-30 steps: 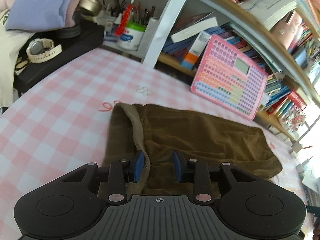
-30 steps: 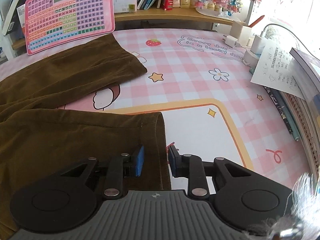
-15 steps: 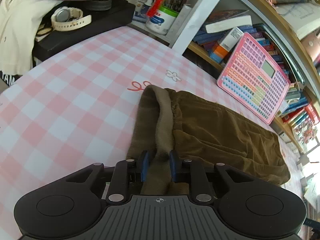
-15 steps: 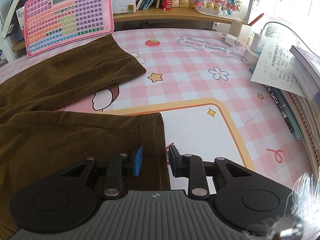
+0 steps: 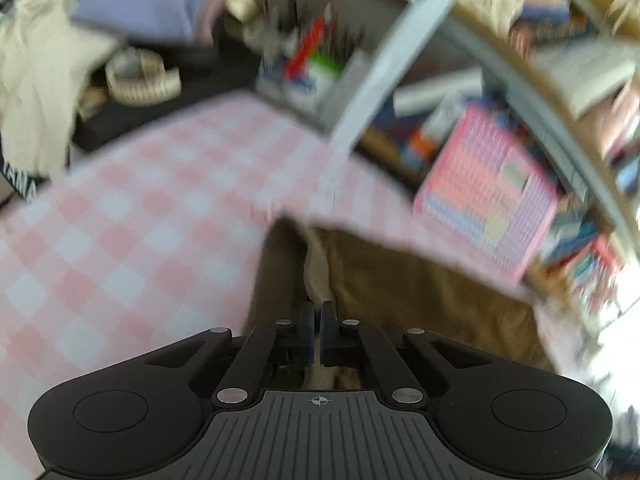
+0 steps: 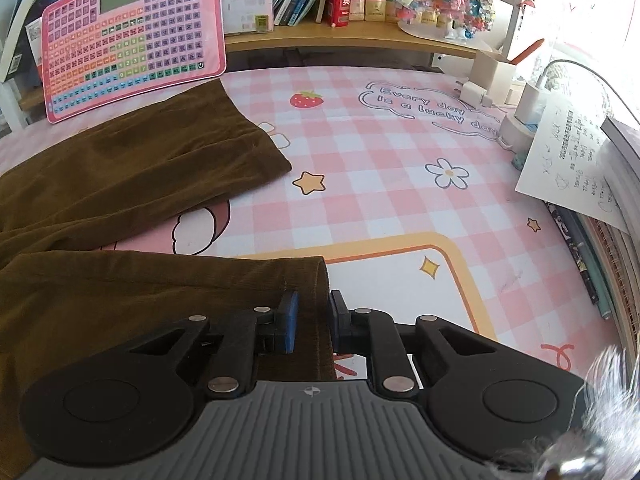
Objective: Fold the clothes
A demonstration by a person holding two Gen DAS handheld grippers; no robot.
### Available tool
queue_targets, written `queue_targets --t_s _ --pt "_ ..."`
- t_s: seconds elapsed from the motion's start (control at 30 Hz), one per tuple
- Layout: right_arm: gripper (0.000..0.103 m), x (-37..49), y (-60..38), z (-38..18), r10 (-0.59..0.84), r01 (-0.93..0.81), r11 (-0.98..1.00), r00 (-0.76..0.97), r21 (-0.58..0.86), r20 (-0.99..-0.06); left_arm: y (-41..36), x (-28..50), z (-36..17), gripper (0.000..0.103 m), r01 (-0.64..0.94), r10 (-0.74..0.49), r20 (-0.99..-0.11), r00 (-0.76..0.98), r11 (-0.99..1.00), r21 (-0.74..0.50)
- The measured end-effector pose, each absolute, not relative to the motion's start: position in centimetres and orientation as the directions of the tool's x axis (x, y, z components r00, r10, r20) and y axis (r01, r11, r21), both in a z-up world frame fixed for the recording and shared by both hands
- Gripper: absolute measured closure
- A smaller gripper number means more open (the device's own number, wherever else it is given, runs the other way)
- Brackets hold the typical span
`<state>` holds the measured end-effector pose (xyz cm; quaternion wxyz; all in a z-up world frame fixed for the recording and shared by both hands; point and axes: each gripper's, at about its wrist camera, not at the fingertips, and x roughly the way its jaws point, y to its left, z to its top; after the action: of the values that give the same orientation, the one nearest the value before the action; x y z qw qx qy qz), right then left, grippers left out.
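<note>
Two trouser legs: brown trousers (image 6: 132,184) lie spread on the pink checked tablecloth (image 6: 400,184).
Left gripper (image 5: 317,322): pressed together on the waistband, it seems; view blurred.
Right gripper (image 6: 313,312): spread, straddling the near leg's hem without pinching it.

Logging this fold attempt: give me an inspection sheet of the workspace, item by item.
Surface: pink checked mat, cartoon prints.
Job's things: brown trousers spread flat, legs apart.
Clutter: pink keypad tablet, paper sheet, notebooks.
Grippers: left gripper shut on the waistband; right gripper open, straddling the near leg's hem.
Cables: white charger cable, plugs.
Surroundings: bookshelf; left view blurred.
</note>
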<state>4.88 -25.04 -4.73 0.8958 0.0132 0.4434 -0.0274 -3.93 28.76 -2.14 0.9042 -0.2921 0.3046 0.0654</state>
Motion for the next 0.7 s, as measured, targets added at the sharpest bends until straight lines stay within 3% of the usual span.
queue_targets --t_s 0.2,0.4,0.47,0.6,0.7 --pt "0.088 5.6 -24.2 -4.9 -0.040 0.046 0.999 0.622 -0.015 -0.782 28.9 -2.7 -4.8 0.102 -0.339 -0.009 -0.687 0.727 0.866 -0.369" --pt "0.087 6.3 -23.4 -5.1 -0.065 0.023 0.998 0.645 -0.066 -0.761 28.4 -2.8 -5.1 0.099 -0.356 0.030 -0.702 0.712 0.877 -0.324" --pt "0.083 6.1 -23.4 -4.9 -0.066 0.024 0.998 0.645 -0.066 -0.762 28.1 -3.5 -4.1 0.098 -0.353 0.060 -0.681 0.730 0.886 -0.300" --pt "0.083 3.1 -24.1 -3.8 -0.060 0.064 0.998 0.662 -0.024 -0.747 28.3 -6.2 -1.3 0.098 -0.294 0.027 -0.567 0.824 0.874 -0.387" --pt "0.083 0.4 -24.5 -3.5 -0.052 0.091 0.996 0.655 0.011 -0.754 27.5 -6.9 -0.8 0.098 -0.247 -0.028 -0.566 0.824 0.881 -0.403"
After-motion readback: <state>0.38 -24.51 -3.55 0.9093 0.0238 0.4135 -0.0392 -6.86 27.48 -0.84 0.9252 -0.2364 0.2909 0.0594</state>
